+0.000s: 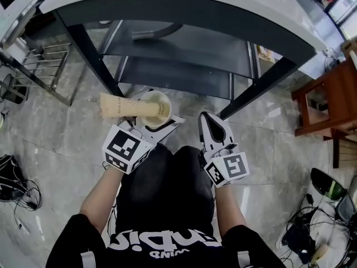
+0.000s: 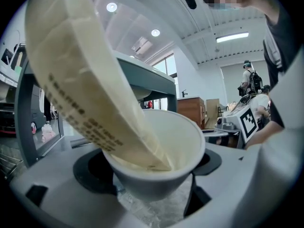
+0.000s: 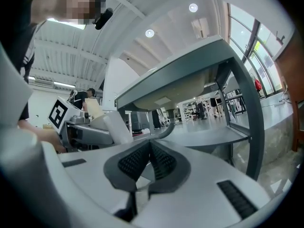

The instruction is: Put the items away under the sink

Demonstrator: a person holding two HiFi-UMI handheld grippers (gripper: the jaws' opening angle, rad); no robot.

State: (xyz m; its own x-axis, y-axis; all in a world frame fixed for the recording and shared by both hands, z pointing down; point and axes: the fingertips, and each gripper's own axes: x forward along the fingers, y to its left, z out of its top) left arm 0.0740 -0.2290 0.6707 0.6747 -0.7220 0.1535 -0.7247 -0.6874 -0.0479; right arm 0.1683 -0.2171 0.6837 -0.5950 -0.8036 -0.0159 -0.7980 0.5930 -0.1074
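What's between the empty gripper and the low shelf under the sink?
Only bare grey floor, seen in the head view: the shut right gripper points at the lower shelf, nothing in the way.

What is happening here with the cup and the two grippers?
A person holds a gripper in each hand, facing a sink stand. The left gripper is shut on a white paper cup, and a long beige packet sticks out of the cup. The right gripper is shut and holds nothing. The cup is not yet on the shelves under the sink.
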